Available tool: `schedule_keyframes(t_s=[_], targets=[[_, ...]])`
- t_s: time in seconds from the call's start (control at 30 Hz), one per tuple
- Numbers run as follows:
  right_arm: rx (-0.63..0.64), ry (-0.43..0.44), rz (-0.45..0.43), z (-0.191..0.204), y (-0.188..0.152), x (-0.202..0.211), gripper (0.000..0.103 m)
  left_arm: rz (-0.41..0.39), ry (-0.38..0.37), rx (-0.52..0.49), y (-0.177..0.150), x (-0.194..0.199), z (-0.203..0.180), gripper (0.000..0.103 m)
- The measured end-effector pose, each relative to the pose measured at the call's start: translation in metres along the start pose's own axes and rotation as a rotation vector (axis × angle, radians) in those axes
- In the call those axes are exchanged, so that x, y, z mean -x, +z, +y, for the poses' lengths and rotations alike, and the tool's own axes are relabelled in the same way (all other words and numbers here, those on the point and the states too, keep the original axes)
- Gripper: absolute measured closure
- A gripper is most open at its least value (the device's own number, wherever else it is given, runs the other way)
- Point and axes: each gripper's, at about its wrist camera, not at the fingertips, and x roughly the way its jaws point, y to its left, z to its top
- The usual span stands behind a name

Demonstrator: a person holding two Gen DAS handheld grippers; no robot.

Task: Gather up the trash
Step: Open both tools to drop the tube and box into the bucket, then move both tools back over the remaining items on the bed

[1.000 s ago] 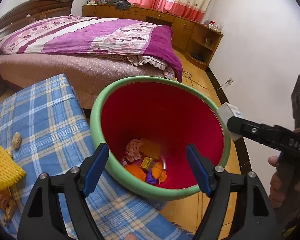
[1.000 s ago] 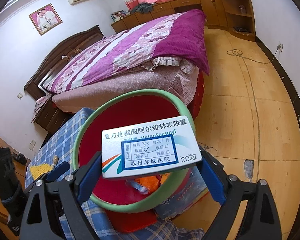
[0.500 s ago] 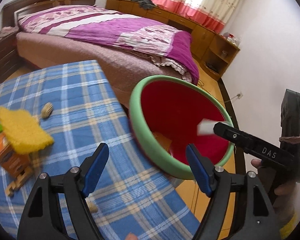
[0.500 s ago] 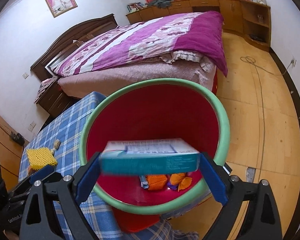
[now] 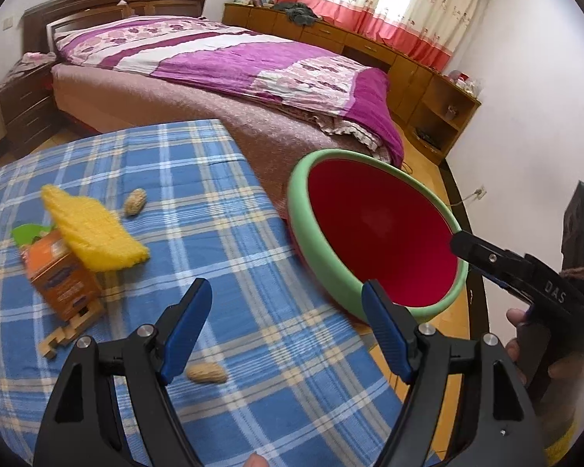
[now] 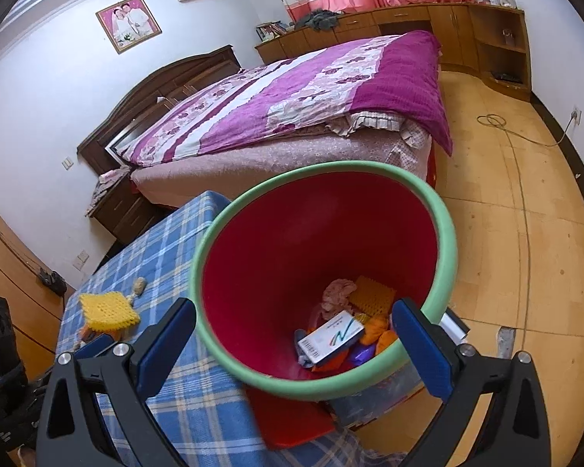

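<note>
The right gripper [image 6: 292, 340] hangs over the trash bin [image 6: 445, 249], its jaws opening with nothing pressed between them; the blue pads stand at about eight and four o'clock in its own view. Between and below them, a white medicine box [image 6: 331, 336] lies at the bottom of the bin at about six o'clock, tilted on a heap of orange wrappers [image 6: 377, 336], with a pink crumpled scrap [image 6: 336, 292] and a yellow foam net [image 6: 372, 295] just beyond at twelve o'clock.

The left gripper [image 5: 286, 329] has its jaws spread wide and empty, held above the blue plaid tablecloth [image 5: 175, 179]. A peanut [image 5: 207, 373] lies on the cloth just beside its left pad, at about seven o'clock. Farther out at ten o'clock, a yellow foam fruit net [image 5: 93, 237] rests on an orange carton [image 5: 60, 272], and a second peanut [image 5: 135, 201] lies beyond it. The bin stands at two o'clock beside the table edge. At three o'clock a hand [image 5: 541, 354] holds the right gripper. A bed with a purple quilt [image 5: 229, 62] fills the background.
</note>
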Motion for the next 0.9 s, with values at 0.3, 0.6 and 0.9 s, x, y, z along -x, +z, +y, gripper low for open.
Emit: schedule_keyframes(t_s=[0.3,0.6,0.9], targets=[[0.018,0.057,0.014,0.026,-0.017,0.004,0.000,-0.034,0.073,0.045,-0.007,0.021,0.035,0.024],[0.052,0.096,0.057,0.051,-0.034,-0.007,0.000,-0.044,0.161,0.109,-0.020,0.035,0.081,0.024],[0.092,0.113,0.084,0.070,-0.041,-0.017,0.000,-0.015,0.263,0.163,-0.028,0.030,0.120,0.024]])
